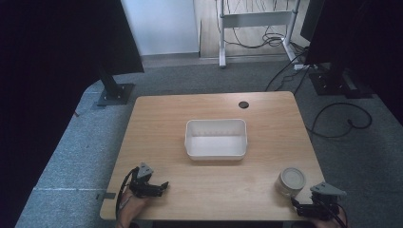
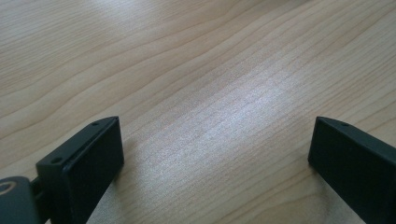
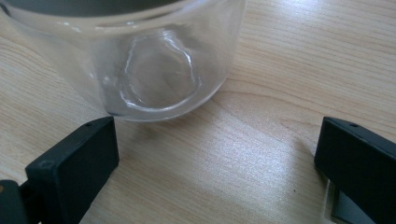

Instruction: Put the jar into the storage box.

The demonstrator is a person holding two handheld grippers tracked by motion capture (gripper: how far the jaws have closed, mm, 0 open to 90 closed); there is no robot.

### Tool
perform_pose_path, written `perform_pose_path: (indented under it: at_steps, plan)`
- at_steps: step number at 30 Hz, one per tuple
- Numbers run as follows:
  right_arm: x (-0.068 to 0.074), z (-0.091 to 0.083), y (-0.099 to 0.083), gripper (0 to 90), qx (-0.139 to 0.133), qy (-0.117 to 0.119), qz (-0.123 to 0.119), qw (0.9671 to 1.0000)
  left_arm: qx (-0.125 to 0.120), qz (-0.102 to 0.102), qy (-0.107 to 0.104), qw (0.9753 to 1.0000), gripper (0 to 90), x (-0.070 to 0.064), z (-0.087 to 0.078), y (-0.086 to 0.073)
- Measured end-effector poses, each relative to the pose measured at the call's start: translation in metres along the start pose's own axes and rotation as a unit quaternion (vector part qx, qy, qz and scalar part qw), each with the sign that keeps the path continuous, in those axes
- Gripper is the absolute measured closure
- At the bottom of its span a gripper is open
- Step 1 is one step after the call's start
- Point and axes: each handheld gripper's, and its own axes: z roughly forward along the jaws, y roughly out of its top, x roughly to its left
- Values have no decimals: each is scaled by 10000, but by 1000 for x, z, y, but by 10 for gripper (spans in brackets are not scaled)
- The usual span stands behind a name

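A clear glass jar (image 1: 290, 181) with a grey lid stands near the table's front right corner. My right gripper (image 1: 304, 207) lies just behind it at the front edge, open. In the right gripper view the jar (image 3: 154, 60) stands close ahead and left of centre, outside the spread jaws of that gripper (image 3: 217, 163). My left gripper (image 1: 163, 186) rests open at the front left of the table. Bare wood lies between the two fingers of the left gripper (image 2: 215, 163). A white rectangular bin (image 1: 216, 138) sits empty at the table's centre.
The wooden table (image 1: 166, 118) has a round cable hole (image 1: 243, 104) near its far edge. Beyond it are grey carpet, a black stand base (image 1: 115, 93) at the left, cables and a white desk frame (image 1: 254, 21).
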Motion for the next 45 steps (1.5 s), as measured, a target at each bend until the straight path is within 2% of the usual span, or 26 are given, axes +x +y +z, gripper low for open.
perform_pose_path:
  at_steps: [9, 21, 33, 45]
  plan:
    - [1, -1, 0, 0, 12, -16, 23, 10000, 17, -30, 35, 10000, 24, 0, 0, 0]
    - [2, -3, 0, 0, -3, 119, 93, 9999, 17, -68, 77, 9999, 25, -1, 0, 0]
    - [10, -11, 5, 0, -12, 335, -38, 9994, 9, -131, 139, 9998, 28, -3, 0, 0]
    - [17, -20, 16, 0, -225, 510, -153, 9983, -3, -163, 159, 9997, 27, -3, 0, 0]
